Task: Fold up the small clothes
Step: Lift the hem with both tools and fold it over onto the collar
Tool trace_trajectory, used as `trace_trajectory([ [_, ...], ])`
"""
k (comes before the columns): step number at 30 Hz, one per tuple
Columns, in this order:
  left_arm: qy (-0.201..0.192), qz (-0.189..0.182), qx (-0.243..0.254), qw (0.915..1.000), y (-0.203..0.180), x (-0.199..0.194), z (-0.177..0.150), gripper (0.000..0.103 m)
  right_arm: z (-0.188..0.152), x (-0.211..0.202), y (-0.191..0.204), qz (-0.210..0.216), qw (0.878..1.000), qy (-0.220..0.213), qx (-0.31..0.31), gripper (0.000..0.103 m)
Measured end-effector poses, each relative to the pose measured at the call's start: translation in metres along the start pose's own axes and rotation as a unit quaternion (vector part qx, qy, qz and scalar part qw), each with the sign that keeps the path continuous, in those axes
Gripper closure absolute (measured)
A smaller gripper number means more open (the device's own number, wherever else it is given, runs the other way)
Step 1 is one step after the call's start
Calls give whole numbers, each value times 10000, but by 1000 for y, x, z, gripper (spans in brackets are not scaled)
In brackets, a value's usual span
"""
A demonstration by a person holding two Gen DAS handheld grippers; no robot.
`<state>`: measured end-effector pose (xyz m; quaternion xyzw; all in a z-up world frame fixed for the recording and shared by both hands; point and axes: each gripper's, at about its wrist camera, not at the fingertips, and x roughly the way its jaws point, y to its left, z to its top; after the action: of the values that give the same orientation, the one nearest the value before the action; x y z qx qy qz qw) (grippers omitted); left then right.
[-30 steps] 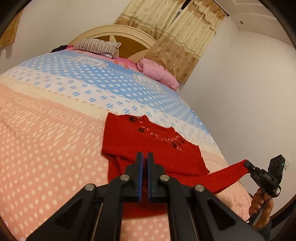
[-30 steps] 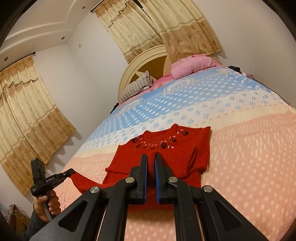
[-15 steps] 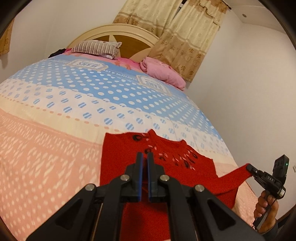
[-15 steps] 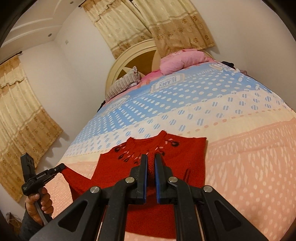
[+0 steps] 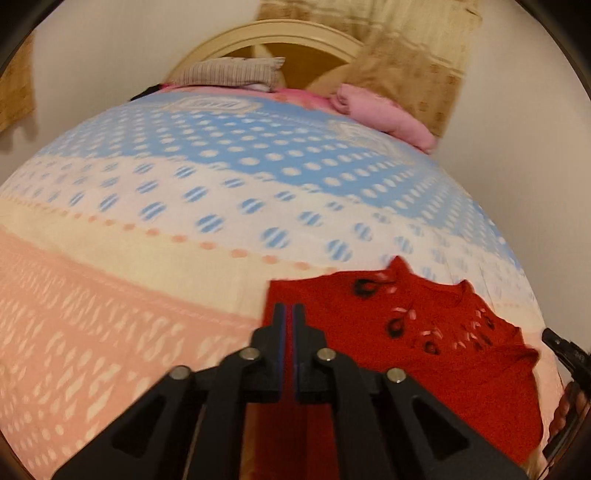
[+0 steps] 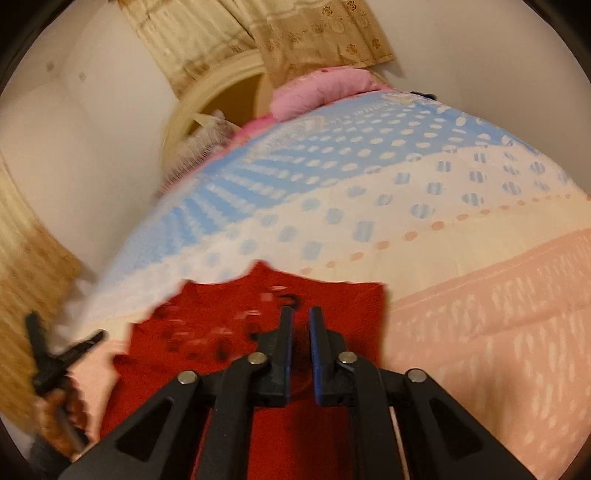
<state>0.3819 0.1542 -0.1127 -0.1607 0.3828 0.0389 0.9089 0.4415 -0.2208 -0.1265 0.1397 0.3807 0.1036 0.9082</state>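
A red knit sweater (image 5: 351, 314) with dark flower trim lies flat on the bed, collar toward the pillows. My left gripper (image 5: 290, 306) hovers over its left edge with the jaws almost together, just starting to open, and only a red sliver shows in the gap. From the right wrist view, the left gripper (image 6: 98, 336) is blurred and its tips look just clear of the sweater (image 6: 332, 302). My right gripper (image 6: 300, 310) is over the sweater's middle. Its jaws are opening, with cloth showing beneath the gap and nothing pinched. The right gripper (image 5: 550, 334) sits by the sweater's right corner.
The bedspread (image 5: 147, 295) runs in pink, cream and blue dotted bands. A striped pillow (image 5: 229, 72) and a pink pillow (image 5: 380, 114) lie by the cream headboard (image 5: 280, 33). Walls stand close on both sides, with a beige curtain (image 6: 37, 295) nearby. A hand (image 6: 55, 406) holds the left gripper's handle.
Both grippers moved forward and down over the sweater, carrying the red cloth they held onto its body. The right jaws have parted, and the stretched-out sleeve ends now lie on the sweater.
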Motion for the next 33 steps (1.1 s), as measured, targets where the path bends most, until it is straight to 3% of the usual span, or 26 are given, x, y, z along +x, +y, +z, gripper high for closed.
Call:
trace_trajectory([
  [2,50,-256,202,9995,0,-7,-12,87,-5,-7,1,191,9998,-22,-70,45],
  [4,36,-109,757,9971,-12,-16,-27,68,-14,-16,9,362,9987,-32,-355,35],
  [5,33,-161,1009,9948,-19,-19,-33,58,-20,-17,17,294,9974,61,-662,35],
  [6,17,-259,1344,9906,-28,-21,-40,56,-24,-15,23,269,9958,152,-861,35],
  [10,-103,-102,1942,9808,-46,-16,-43,56,-39,-1,41,158,9883,443,-1450,35],
  [14,332,-411,1528,9868,-35,9,-28,56,-30,8,34,-24,9905,351,-1331,35],
  [18,628,-620,1293,9877,-26,24,-27,57,-14,21,13,-125,9938,469,-999,35],
  [23,598,-667,1461,9852,-30,23,-38,74,-13,37,1,-14,9917,823,-991,55],
  [26,563,-677,1555,9839,-32,23,-38,92,-20,39,9,-64,9884,848,-1259,67],
  [28,515,-665,1575,9839,-32,22,-37,94,-25,40,15,-181,9848,853,-1504,79],
  [33,504,-743,1508,9845,-28,20,-37,95,-29,34,22,-400,9810,647,-1784,81],
])
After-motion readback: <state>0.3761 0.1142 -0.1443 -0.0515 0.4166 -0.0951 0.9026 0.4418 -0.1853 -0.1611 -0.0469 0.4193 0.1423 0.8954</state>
